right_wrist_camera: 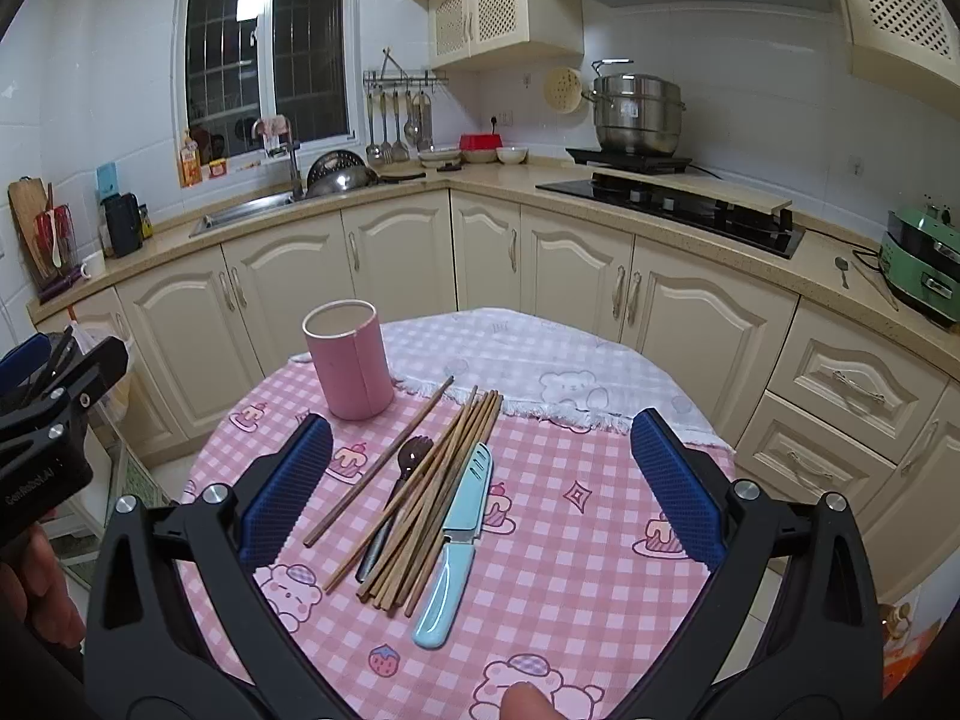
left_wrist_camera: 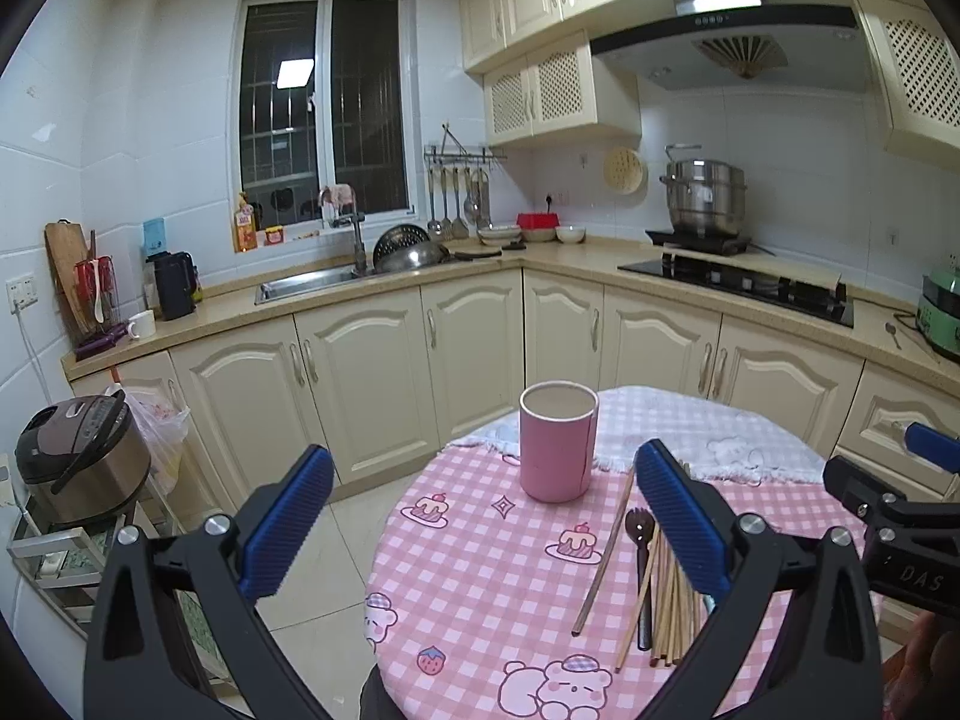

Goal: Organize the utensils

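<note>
Beside the tall pink round cup lie brown wooden chopsticks, a dark spoon and a light blue knife; our left gripper and right gripper hover spread wide and empty; nothing looks sorted yet; next we should pinch the chopsticks.

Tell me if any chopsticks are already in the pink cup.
No: the pink cup looks empty, and the chopsticks lie flat on the table beside the knife.
</note>
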`<state>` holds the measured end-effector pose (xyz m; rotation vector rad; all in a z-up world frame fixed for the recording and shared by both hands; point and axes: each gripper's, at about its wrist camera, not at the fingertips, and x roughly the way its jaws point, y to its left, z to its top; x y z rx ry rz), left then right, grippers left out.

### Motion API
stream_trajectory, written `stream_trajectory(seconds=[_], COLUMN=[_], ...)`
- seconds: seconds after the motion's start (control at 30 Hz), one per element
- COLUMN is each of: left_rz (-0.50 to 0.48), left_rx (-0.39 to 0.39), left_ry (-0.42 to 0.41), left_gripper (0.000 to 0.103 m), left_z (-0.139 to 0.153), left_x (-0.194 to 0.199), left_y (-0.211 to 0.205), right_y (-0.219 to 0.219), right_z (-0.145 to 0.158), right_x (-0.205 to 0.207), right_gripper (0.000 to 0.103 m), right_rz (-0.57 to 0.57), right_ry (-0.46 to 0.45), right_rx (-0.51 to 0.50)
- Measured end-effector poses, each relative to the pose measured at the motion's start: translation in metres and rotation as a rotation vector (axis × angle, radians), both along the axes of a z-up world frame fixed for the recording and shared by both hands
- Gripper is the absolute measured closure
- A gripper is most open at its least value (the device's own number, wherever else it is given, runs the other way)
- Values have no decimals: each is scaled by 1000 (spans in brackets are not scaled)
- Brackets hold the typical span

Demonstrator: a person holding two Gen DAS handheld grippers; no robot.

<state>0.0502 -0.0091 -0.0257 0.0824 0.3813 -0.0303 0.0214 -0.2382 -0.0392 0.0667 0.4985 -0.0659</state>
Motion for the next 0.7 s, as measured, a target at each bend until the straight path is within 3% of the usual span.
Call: stream_trajectory(seconds=[0.27, 0.47, 0.7], left_rz=[-17, -78, -181], left_rx=[62, 94, 189], left_ry=[100, 244, 416], left_gripper=[4, 4, 4], left_z=[-24, -57, -106], left_x=[42, 88, 143], left_y=[-6, -19, -52], right_y=[-11, -21, -42], right_z=[-24, -46, -77], right_x=[35, 60, 85], right_gripper=[6, 6, 6], right_rz=[4, 4, -17], right_ry=[114, 231, 400], right_rx=[5, 18, 71])
